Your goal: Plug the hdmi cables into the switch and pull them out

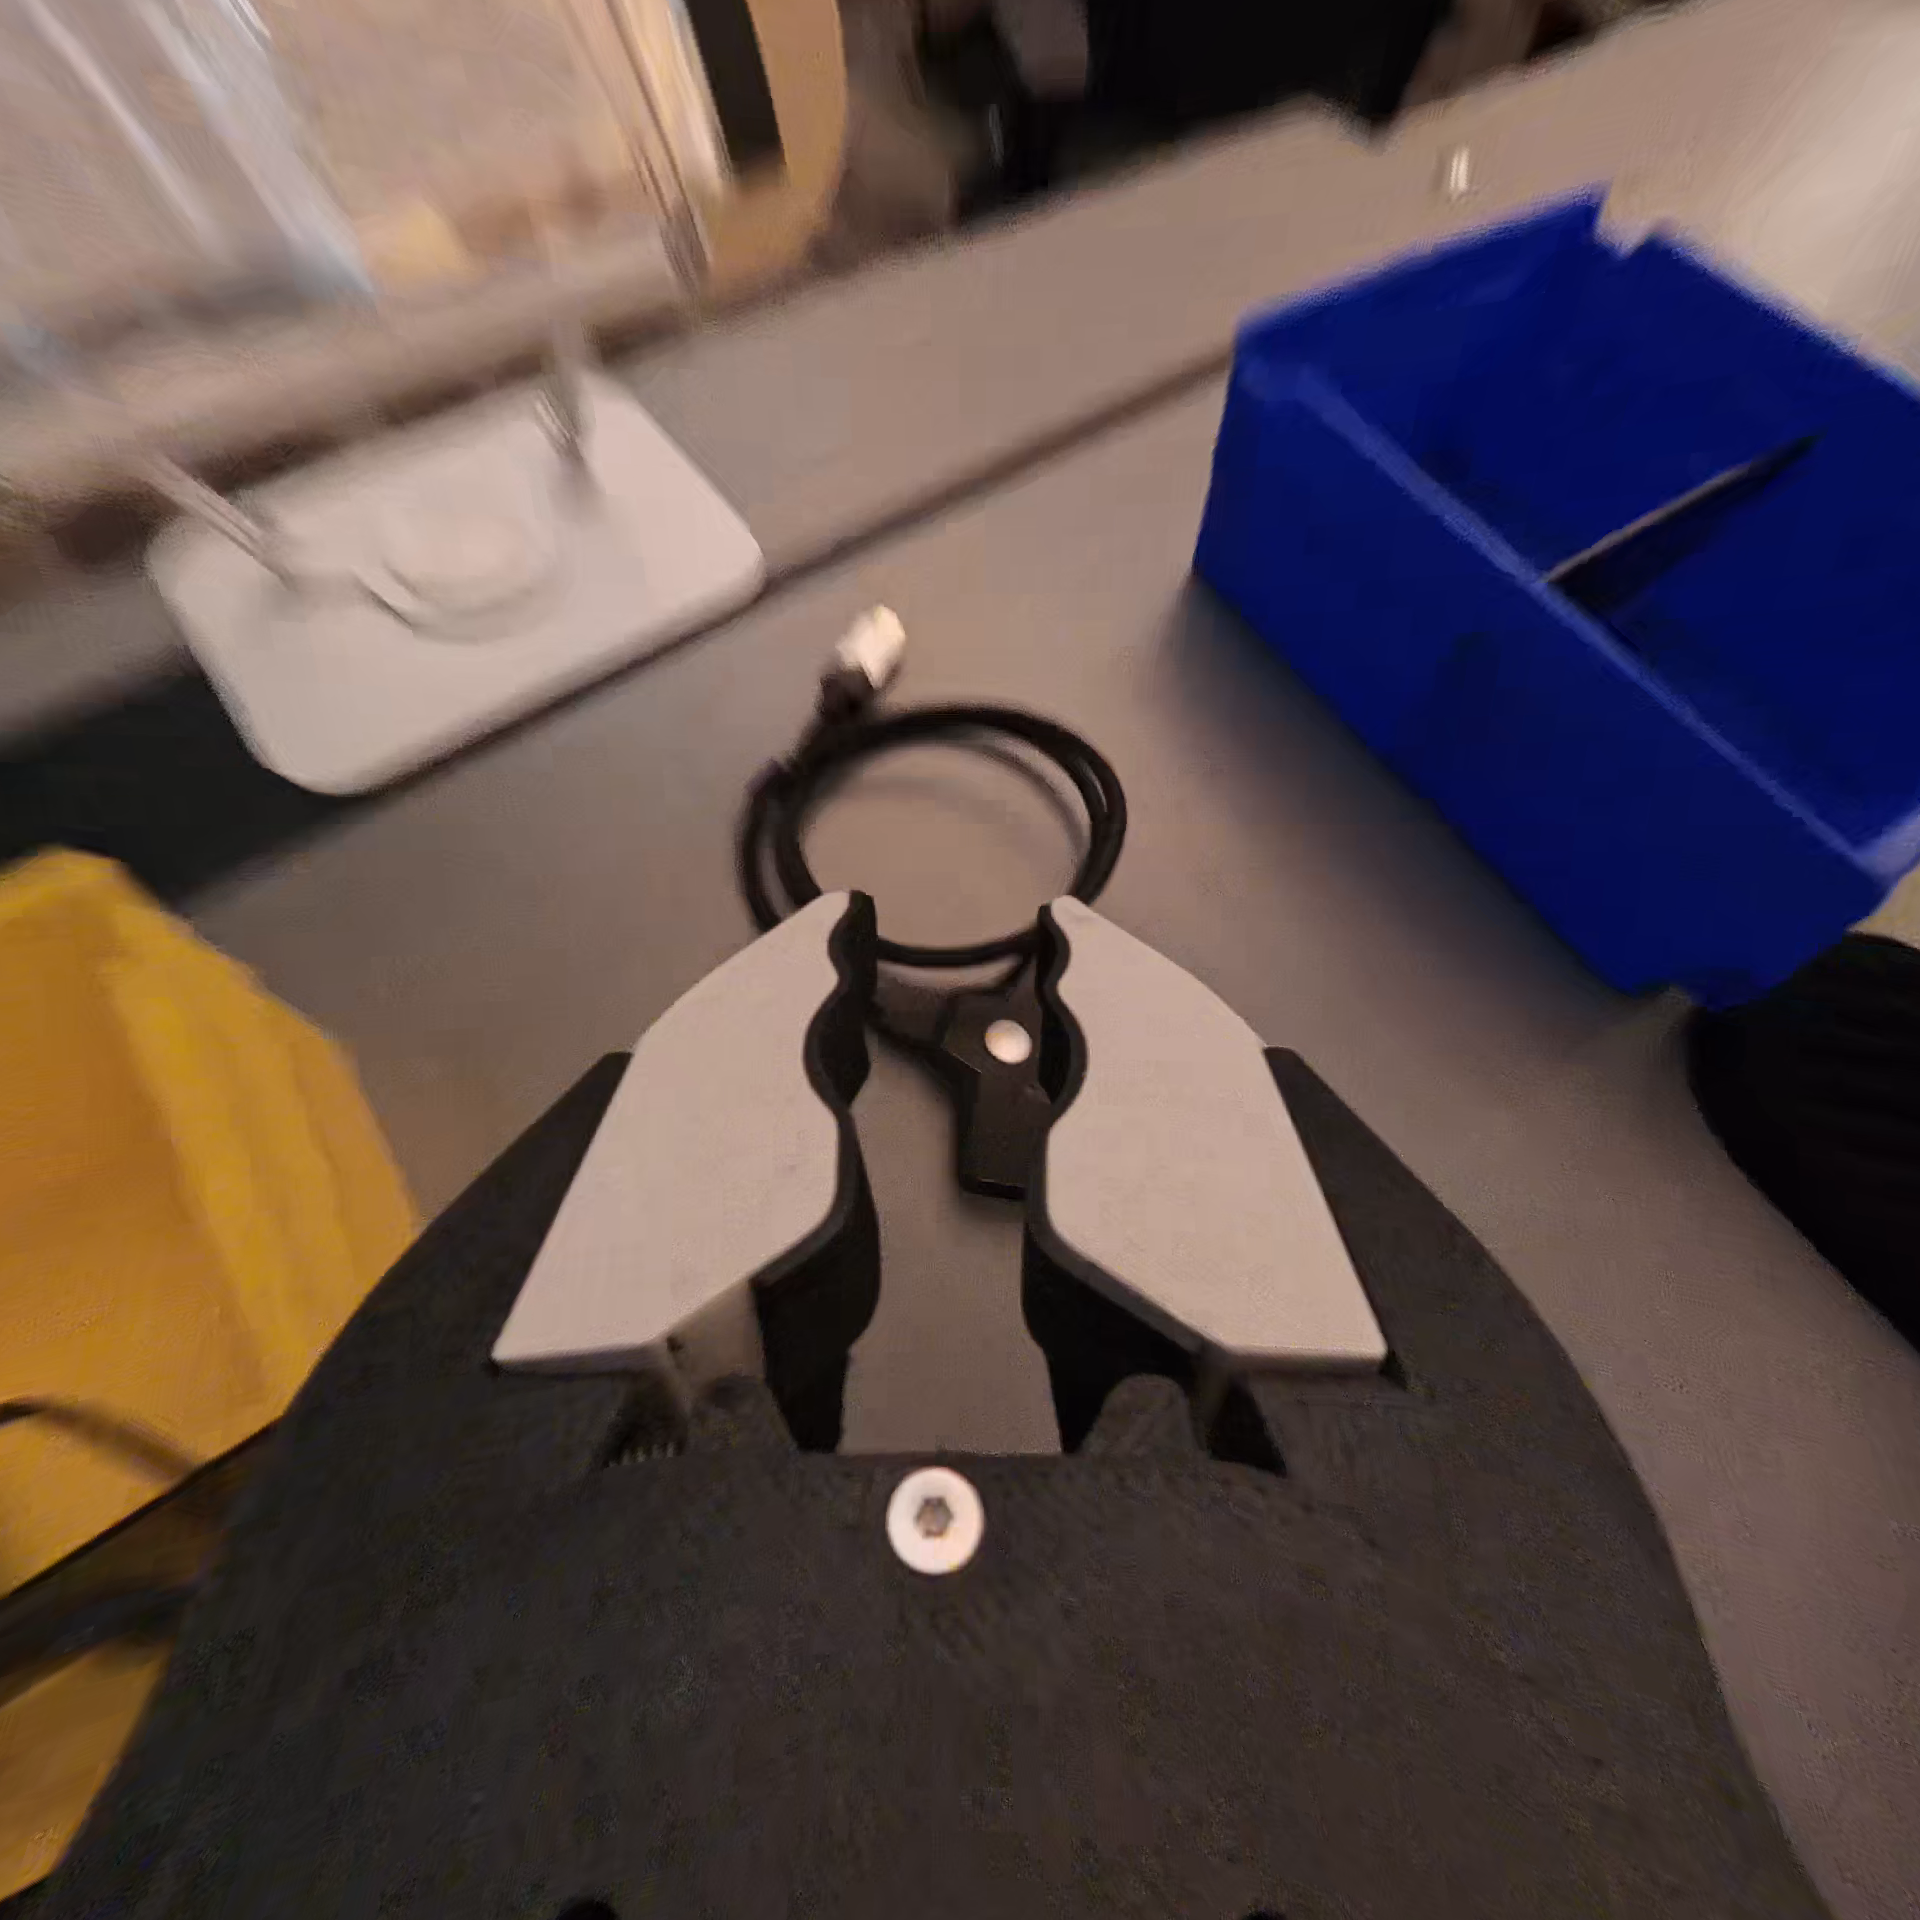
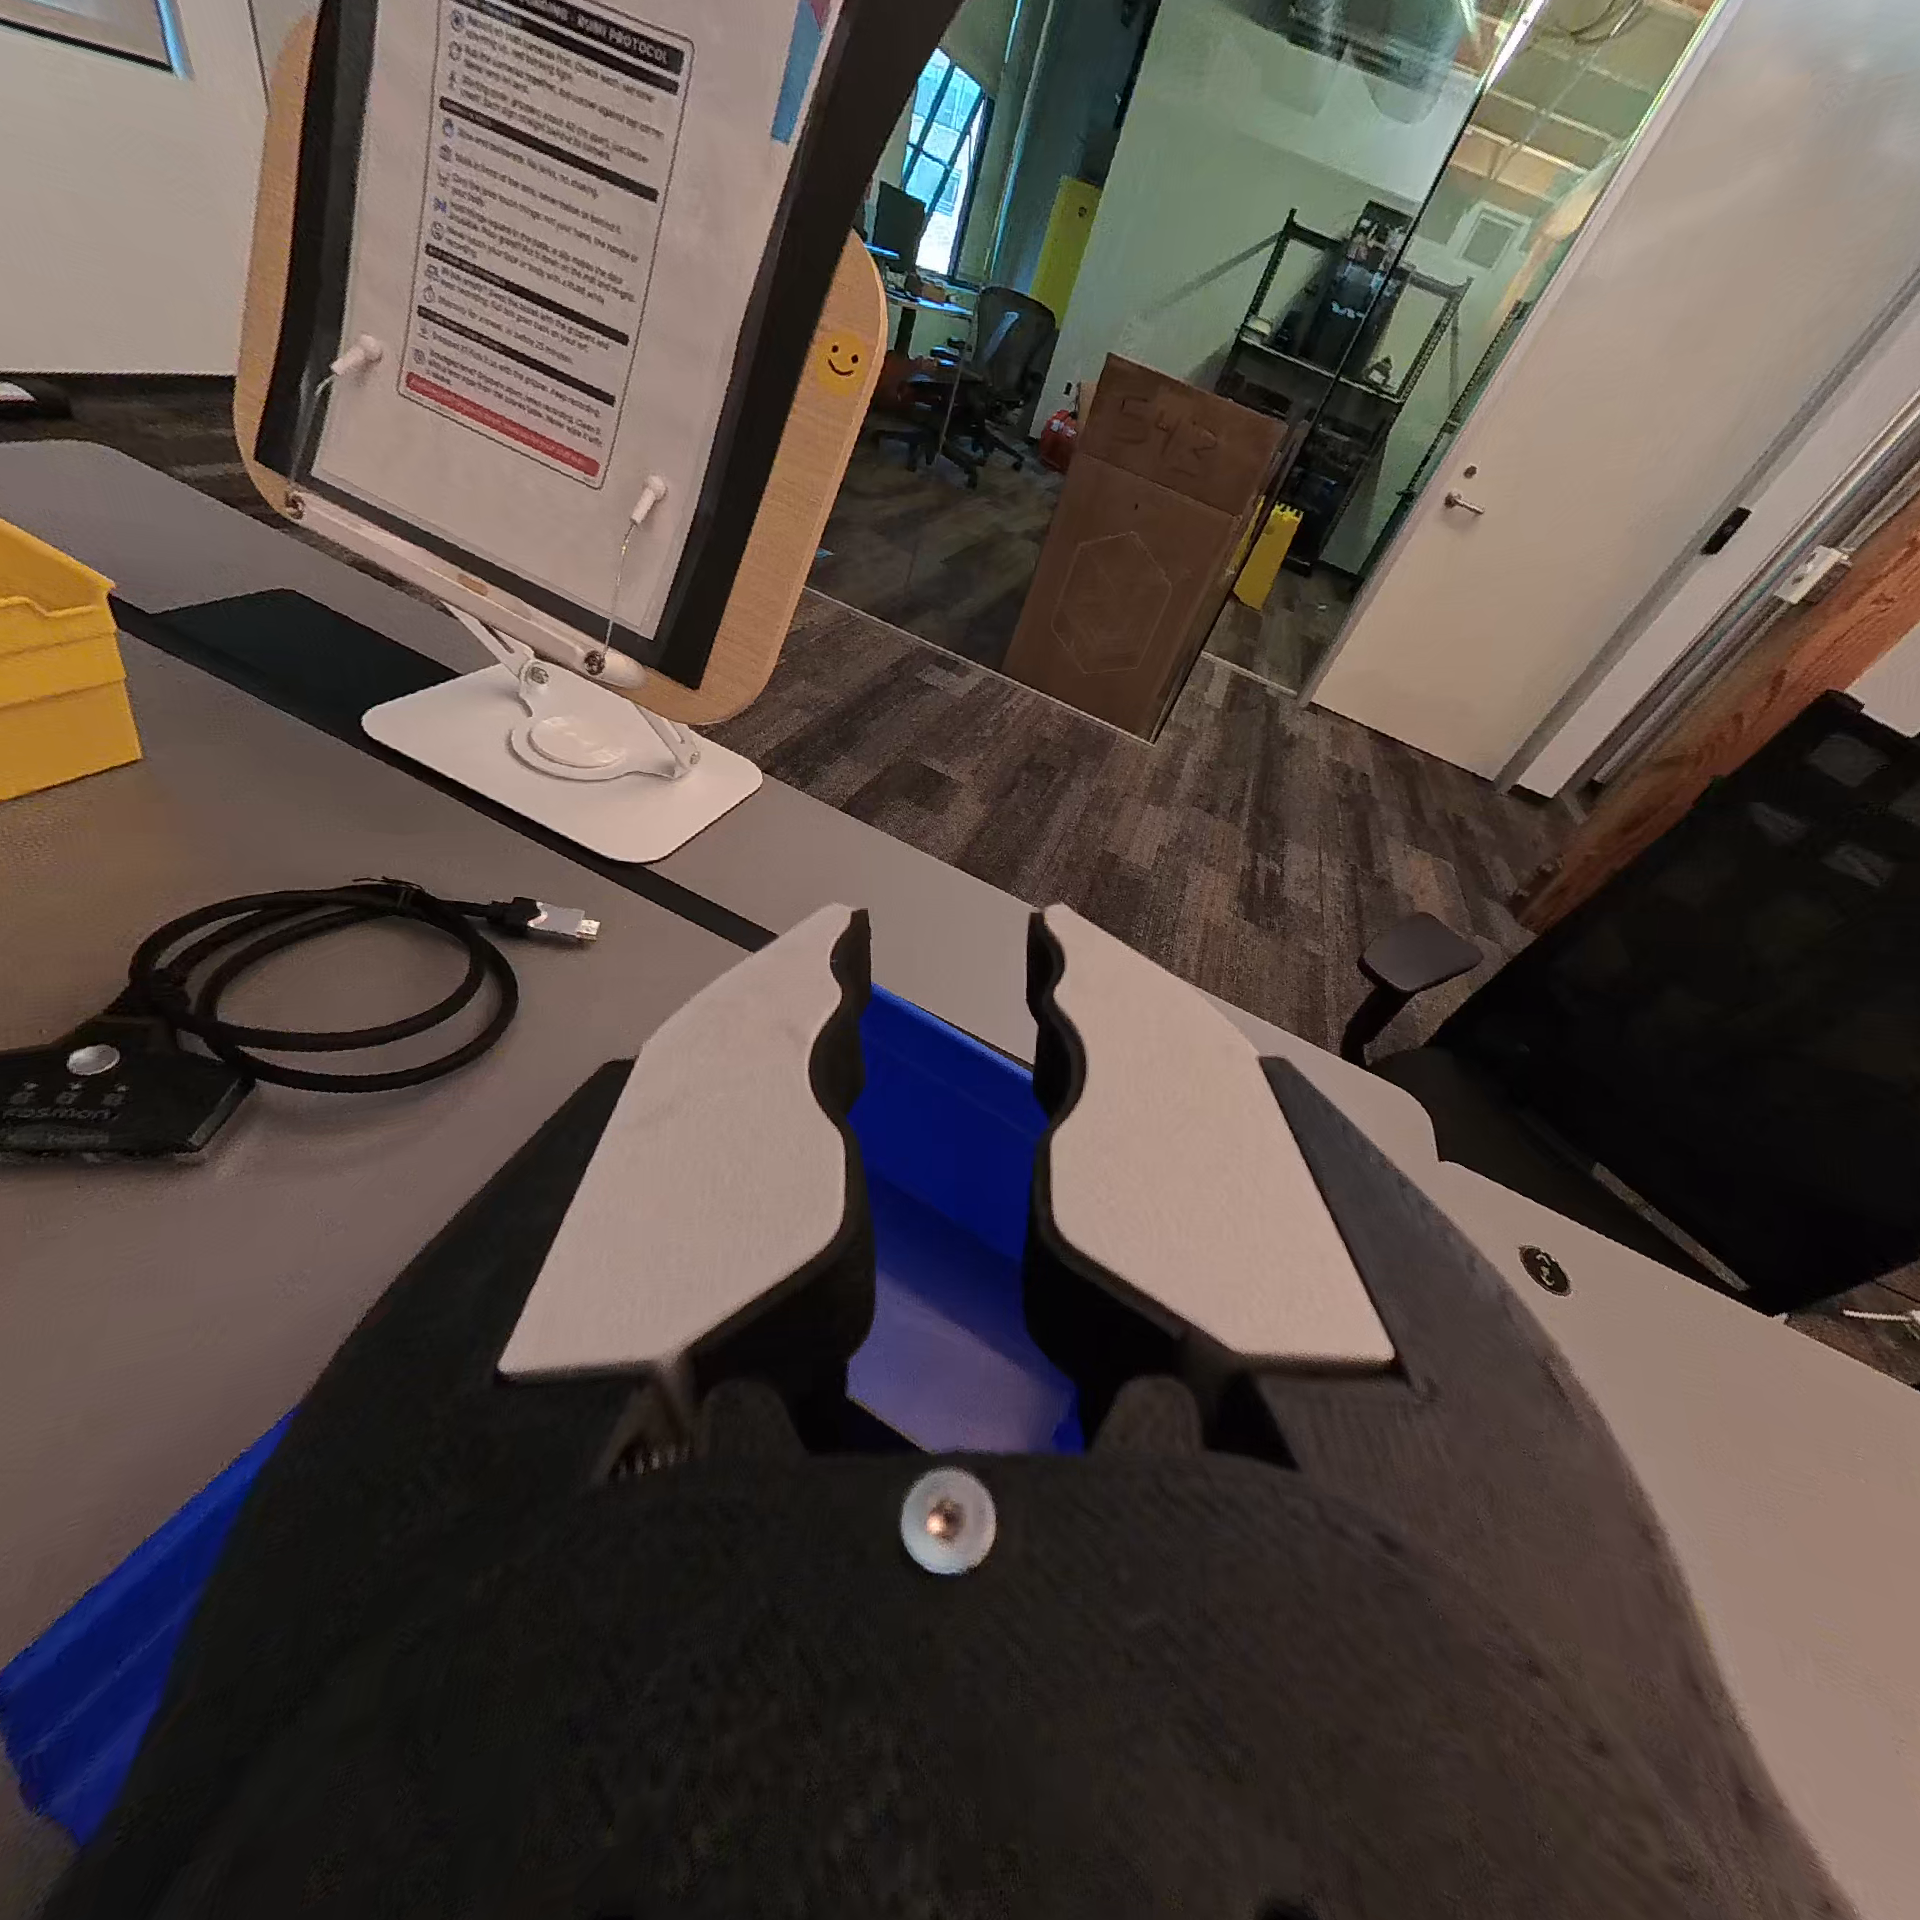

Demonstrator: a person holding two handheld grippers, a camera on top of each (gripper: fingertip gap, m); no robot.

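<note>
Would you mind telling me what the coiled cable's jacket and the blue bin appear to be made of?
The cable looks sheathed in black braided fabric: its surface is matte and faintly textured, though rubber can't be ruled out. The blue bin appears to be moulded plastic, with uniform colour, a slight sheen and thin rigid walls.

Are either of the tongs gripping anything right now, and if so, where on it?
Nothing is held. The left tongs are open above the switch and its coiled cable; the right tongs are open over the blue bin.
</note>
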